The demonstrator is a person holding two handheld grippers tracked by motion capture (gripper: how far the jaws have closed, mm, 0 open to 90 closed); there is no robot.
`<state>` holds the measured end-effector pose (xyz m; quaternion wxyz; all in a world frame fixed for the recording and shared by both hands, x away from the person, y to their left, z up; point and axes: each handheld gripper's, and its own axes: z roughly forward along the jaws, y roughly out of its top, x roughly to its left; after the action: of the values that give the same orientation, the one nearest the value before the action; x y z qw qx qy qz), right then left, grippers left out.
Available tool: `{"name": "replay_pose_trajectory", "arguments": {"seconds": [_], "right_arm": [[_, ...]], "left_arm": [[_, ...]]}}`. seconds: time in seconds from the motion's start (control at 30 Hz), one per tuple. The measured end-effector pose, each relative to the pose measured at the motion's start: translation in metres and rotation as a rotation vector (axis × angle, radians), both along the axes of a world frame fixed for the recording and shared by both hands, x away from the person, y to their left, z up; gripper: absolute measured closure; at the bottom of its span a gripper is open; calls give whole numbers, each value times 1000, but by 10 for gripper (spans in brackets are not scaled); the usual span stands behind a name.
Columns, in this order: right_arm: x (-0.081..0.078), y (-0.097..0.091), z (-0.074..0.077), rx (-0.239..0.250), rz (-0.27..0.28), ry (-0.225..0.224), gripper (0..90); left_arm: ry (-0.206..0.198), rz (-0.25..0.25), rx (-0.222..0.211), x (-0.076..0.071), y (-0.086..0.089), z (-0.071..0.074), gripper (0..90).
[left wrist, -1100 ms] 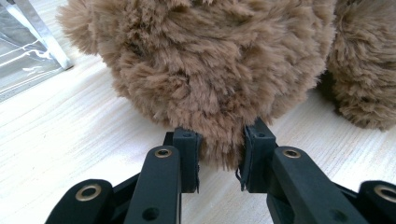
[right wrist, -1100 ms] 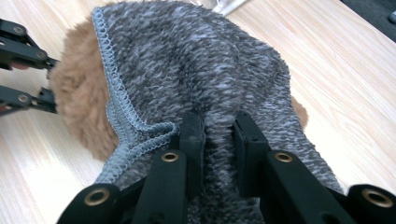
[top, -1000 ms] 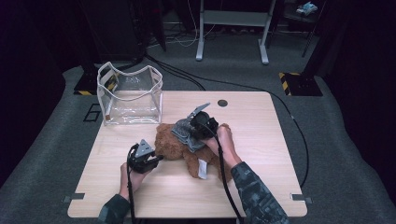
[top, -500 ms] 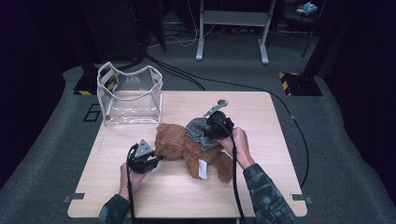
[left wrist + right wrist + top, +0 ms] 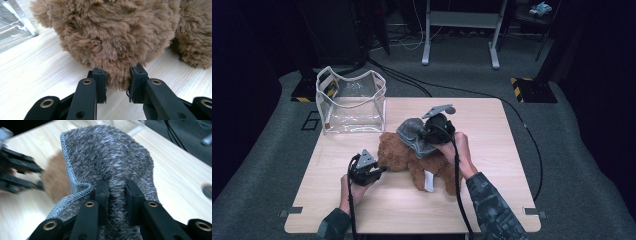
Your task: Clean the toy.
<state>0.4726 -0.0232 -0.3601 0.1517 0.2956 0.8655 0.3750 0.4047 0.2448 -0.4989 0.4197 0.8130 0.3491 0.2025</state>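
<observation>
Two grippers: both work at the teddy bear (image 5: 412,157).
Left gripper (image 5: 117,83): clamped on the bear's fur.
Right gripper (image 5: 117,195): pinching the grey cloth (image 5: 110,157), raised over the bear.
Bear: lying beside the clear bag (image 5: 352,100).

We see a fluffy brown plush teddy bear (image 5: 412,159) lying mid-table, white tag showing near its leg. A grey terry cloth with stitched hem (image 5: 416,134) is draped over it, bunched upward, probably partly lifted.

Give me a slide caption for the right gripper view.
Right gripper pinching a fold of grey fluffy cloth above the wooden table, brown plush toy behind.
</observation>
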Motion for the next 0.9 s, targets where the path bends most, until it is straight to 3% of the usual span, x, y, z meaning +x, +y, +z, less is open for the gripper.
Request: {"name": "replay_pose_trajectory", "arguments": {"seconds": [0.17, 0.33, 0.4, 0.57, 0.7, 0.73, 0.9], "right_arm": [[5, 35, -5, -20, 51, 29, 719], [13, 61, -23, -56, 71, 102, 535], [14, 65, -27, -59, 74, 96, 495], [10, 63, -27, -45, 61, 56, 678], [11, 54, -27, -61, 64, 42, 735], [10, 54, -28, -55, 43, 50, 741], [11, 44, -29, -108, 41, 37, 763]], "left_arm": [[-9, 1, 2, 0, -1, 0, 718], [-6, 4, 7, 0, -1, 0, 717], [4, 5, 0, 0, -1, 0, 716], [-3, 2, 3, 1, 0, 0, 716], [-3, 2, 3, 1, 0, 0, 715], [-3, 2, 3, 1, 0, 0, 714], [0, -2, 2, 1, 0, 0, 714]]}}
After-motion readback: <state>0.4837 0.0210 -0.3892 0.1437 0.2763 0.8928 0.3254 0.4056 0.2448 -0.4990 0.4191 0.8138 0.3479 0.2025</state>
